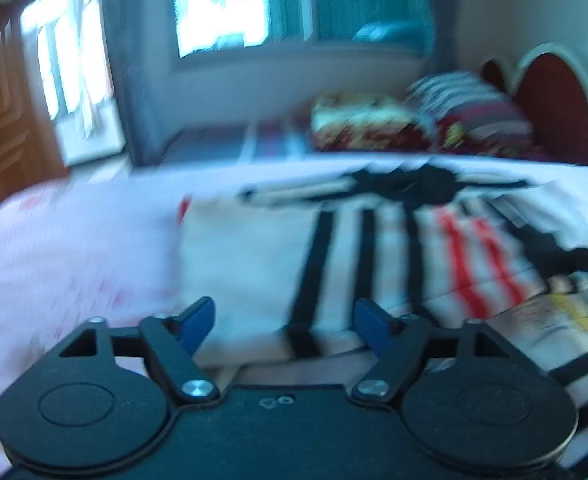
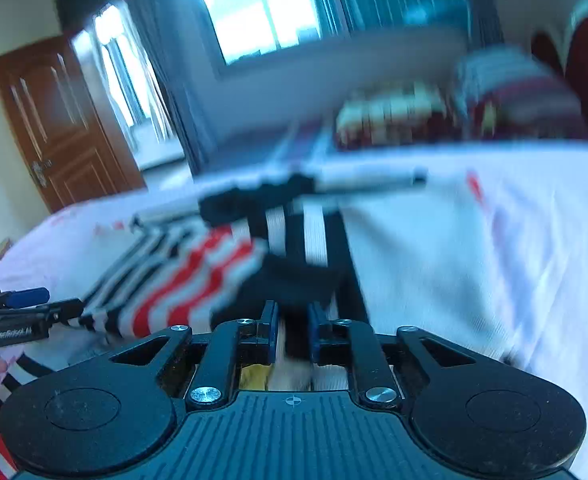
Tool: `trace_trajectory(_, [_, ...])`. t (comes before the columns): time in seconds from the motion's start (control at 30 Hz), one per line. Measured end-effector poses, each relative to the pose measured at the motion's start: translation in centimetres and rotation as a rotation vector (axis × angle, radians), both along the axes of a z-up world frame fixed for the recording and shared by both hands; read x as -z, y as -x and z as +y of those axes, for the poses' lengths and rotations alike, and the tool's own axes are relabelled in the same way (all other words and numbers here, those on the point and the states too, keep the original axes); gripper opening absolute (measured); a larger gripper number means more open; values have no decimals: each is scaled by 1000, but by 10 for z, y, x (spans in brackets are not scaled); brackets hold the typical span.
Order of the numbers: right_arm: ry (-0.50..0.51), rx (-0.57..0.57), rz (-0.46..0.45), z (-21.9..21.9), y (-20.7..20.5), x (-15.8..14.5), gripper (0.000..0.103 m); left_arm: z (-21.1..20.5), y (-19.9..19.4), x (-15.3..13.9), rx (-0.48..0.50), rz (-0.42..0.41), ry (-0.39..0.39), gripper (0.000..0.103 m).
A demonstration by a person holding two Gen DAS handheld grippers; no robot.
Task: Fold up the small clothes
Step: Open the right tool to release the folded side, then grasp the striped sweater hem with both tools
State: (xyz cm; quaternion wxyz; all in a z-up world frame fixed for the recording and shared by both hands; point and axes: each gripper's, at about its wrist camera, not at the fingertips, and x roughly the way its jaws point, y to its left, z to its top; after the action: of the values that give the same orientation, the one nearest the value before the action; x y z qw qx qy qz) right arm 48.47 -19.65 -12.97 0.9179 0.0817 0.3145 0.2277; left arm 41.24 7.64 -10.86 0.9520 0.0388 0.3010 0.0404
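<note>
A small white garment with black and red stripes (image 1: 374,240) lies on the pale pink bed sheet (image 1: 74,248). My left gripper (image 1: 284,326) is open, its blue fingertips (image 1: 198,324) spread just above the garment's near edge. My right gripper (image 2: 292,334) is shut on a fold of the garment (image 2: 198,280), with cloth pinched between the blue pads (image 2: 270,332). The left gripper also shows at the left edge of the right wrist view (image 2: 26,312). Both views are blurred by motion.
Patterned pillows (image 1: 414,120) lie at the head of the bed by a red headboard (image 1: 554,96). A window (image 1: 222,4) and a wooden door (image 2: 62,120) are behind. The bed's left edge (image 2: 34,232) drops to the floor.
</note>
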Motion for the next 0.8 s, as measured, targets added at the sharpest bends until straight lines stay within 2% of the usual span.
trace_trajectory(0.1, [28,-13,-1,6,-8,2,16,-11,-13,10,11,59,7,82])
trace_trajectory(0.17, [97,-28,55,16,-20,15,16,-5,-23,27,-29,108,61,85])
trace_trajectory(0.2, [119,-30,63,18,-22,22,16,-1,-23,30,-41,85,89,86])
trace_trajectory(0.37, [127,-23,46,19,-20,23,16,0,-22,30,-30,87,84,86])
trace_trajectory(0.63, [204,-1,49,35,-21,21,16,-1,-22,30,-12,95,76,87])
trace_trajectory(0.7, [246,2,37,42,-20,19,25,0,-23,29,-4,98,72,87])
trace_trajectory(0.73, [278,16,29,44,-17,16,34,0,-22,26,1,103,68,86])
trace_trajectory(0.77, [300,49,20,43,-13,10,52,0,-19,21,4,105,67,80])
trace_trajectory(0.8, [275,68,1,37,-4,3,55,2,-11,13,9,89,72,78])
